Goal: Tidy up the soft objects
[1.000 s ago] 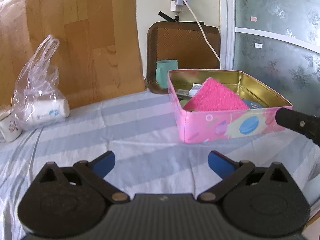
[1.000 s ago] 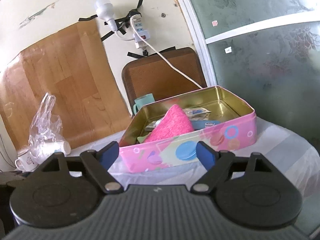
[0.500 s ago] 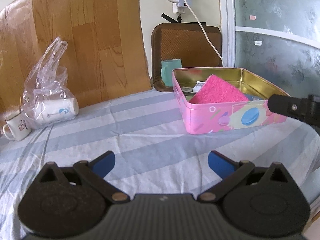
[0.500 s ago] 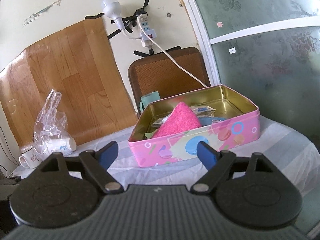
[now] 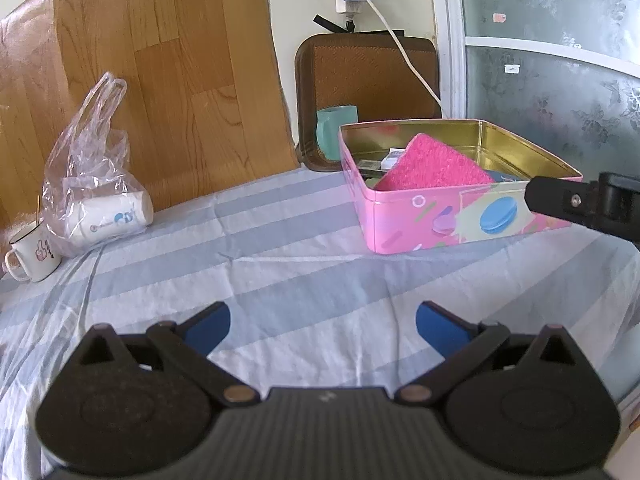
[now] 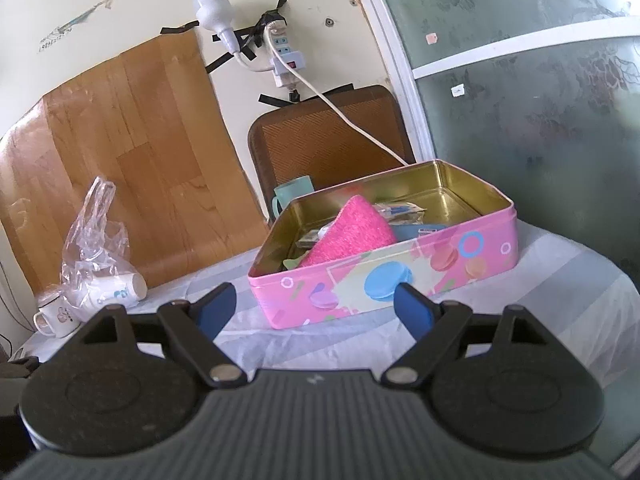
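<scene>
**Both grippers empty, pink cloth already in the tin**

Your left gripper (image 5: 322, 322) has its blue fingers spread wide with nothing between them, hovering over the bare striped tablecloth (image 5: 280, 248). Your right gripper (image 6: 314, 306) is just as wide and just as empty, held level and pointed at the near wall of the pink tin (image 6: 400, 276).

Judging by how things lie, the job looks close to finished. The pink cloth (image 6: 352, 236) is inside the tin, leaning tilted against the near wall with one edge poking above the rim. Small packets and something blue sit beside it; what they are is too small to tell. No other soft item shows on the cloth-covered table. The plastic bag (image 5: 90, 168) holding a white cup sits well apart at the far left, next to a small mug (image 5: 34, 252).

What may be left: the pink cloth is not lying flat, so you could press it down. Both tools sit low and back from the tin, neither touching it.
</scene>
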Demonstrator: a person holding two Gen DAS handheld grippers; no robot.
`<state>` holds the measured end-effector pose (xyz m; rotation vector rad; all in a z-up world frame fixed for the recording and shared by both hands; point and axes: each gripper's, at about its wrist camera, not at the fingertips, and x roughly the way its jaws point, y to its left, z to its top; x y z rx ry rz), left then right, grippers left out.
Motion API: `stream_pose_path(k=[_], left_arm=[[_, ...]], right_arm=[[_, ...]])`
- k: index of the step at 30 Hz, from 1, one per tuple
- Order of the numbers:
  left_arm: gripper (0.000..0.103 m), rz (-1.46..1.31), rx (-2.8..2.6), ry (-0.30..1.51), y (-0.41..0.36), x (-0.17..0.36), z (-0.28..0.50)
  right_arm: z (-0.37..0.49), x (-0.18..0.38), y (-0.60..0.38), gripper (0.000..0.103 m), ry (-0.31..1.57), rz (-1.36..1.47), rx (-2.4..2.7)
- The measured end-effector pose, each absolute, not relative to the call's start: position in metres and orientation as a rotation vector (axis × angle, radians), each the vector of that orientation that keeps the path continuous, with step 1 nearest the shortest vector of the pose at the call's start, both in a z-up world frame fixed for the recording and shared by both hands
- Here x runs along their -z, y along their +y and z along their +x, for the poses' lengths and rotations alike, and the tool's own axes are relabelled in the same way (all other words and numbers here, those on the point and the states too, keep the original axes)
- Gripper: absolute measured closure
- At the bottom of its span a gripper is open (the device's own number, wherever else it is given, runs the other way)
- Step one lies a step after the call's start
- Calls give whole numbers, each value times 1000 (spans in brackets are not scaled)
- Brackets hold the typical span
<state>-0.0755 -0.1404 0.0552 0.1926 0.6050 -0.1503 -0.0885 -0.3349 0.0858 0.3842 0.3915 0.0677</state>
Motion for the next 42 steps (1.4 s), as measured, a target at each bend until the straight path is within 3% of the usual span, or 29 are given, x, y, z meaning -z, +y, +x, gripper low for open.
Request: stream_pose_path(k=[42], left_arm=[[0, 173, 142, 639, -138, -52, -63]], right_arm=[[-92, -84, -316, 15, 370, 345, -20]])
